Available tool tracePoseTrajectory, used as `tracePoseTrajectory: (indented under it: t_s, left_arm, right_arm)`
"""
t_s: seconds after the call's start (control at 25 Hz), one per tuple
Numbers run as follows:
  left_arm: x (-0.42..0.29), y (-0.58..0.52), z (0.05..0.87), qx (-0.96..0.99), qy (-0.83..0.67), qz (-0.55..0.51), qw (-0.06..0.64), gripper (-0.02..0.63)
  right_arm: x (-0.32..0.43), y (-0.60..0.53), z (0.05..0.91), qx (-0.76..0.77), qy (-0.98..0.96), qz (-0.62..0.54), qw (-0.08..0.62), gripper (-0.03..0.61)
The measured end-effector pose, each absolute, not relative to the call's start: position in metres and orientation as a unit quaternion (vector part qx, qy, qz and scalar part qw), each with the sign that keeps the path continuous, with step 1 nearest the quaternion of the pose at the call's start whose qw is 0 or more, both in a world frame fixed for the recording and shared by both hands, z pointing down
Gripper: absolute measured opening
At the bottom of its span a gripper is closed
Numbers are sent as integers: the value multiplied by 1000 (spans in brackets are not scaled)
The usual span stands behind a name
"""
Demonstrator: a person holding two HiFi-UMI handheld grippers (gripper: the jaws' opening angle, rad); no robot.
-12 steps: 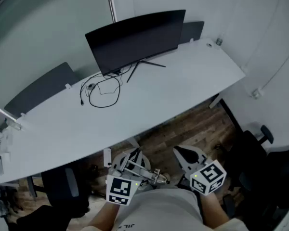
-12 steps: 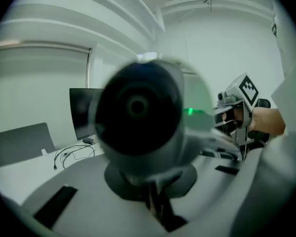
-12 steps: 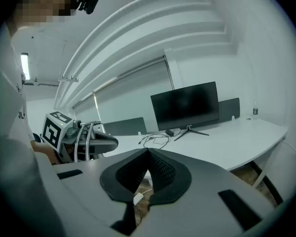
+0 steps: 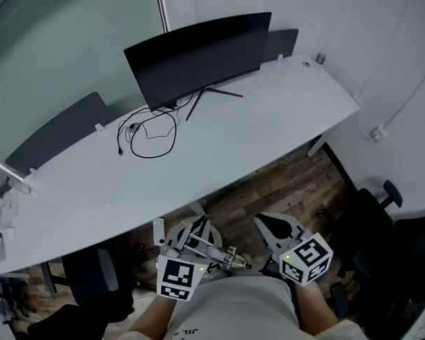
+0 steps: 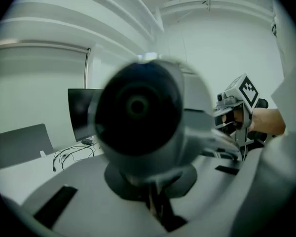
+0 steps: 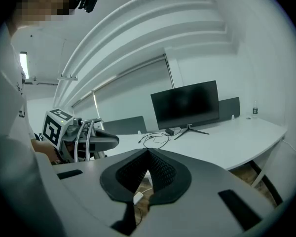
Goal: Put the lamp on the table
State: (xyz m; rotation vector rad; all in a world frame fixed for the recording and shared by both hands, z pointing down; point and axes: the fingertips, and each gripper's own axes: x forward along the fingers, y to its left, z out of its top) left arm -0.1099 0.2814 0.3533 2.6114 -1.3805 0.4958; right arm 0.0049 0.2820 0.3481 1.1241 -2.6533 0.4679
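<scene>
The lamp [image 4: 202,246] is a silver-grey desk lamp with thin metal arms, held low in front of the person's body, short of the table's near edge. My left gripper [image 4: 190,248] is shut on it. In the left gripper view the lamp's round dark head [image 5: 138,110] fills the middle, right above the closed jaws of the left gripper [image 5: 155,206]. My right gripper [image 4: 273,227] hangs beside it on the right, shut with nothing held; its black pads [image 6: 160,169] meet at the tip. The right gripper view shows the lamp [image 6: 96,141] at the left. The long white table [image 4: 269,129] lies ahead.
A black monitor [image 4: 198,55] stands at the table's back, with a looped black cable [image 4: 152,137] to its left. Dark chairs [image 4: 92,275] stand under the table's left part and at the right [image 4: 372,218]. The floor [image 4: 269,193] is wood.
</scene>
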Motion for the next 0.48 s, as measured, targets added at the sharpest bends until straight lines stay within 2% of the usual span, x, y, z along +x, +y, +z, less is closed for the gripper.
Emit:
tracePoseTrajectory:
  t_s: [0.24, 0.48]
  left_arm:
    - [-119, 280, 353, 875, -450, 164, 70, 20]
    - [-132, 281, 350, 882, -436, 169, 63, 20]
  right_arm:
    - [-1, 277, 344, 397, -897, 179, 76, 32]
    - [-17, 278, 342, 408, -894, 169, 73, 32]
